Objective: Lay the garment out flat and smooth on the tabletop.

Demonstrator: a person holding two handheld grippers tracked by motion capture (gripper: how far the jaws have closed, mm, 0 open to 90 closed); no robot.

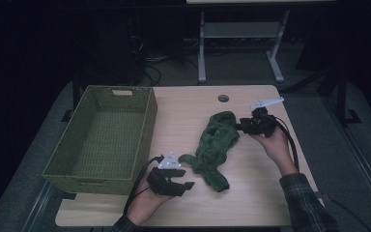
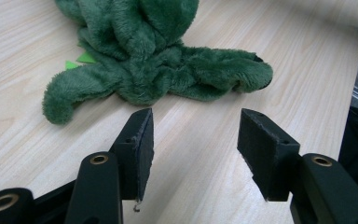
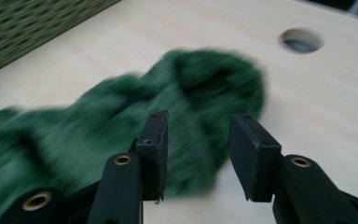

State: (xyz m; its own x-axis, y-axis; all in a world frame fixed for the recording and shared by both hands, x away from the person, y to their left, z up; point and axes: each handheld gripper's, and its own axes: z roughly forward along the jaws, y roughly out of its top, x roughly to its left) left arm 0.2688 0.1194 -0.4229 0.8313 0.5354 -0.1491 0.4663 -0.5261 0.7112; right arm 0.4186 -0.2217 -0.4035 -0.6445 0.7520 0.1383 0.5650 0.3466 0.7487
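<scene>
A plush toy lies on the table, right of the basket.

The high view is dim, its surroundings sinking into near black while the tabletop stays evenly lit with soft, faint shadows. The left gripper view is bright and sharp. In the right gripper view, motion blur smears the green plush cloth, though the black jaws stay crisp.

A green woven basket sits on the left side of the wooden table. The table has a round hole near its far edge.
</scene>
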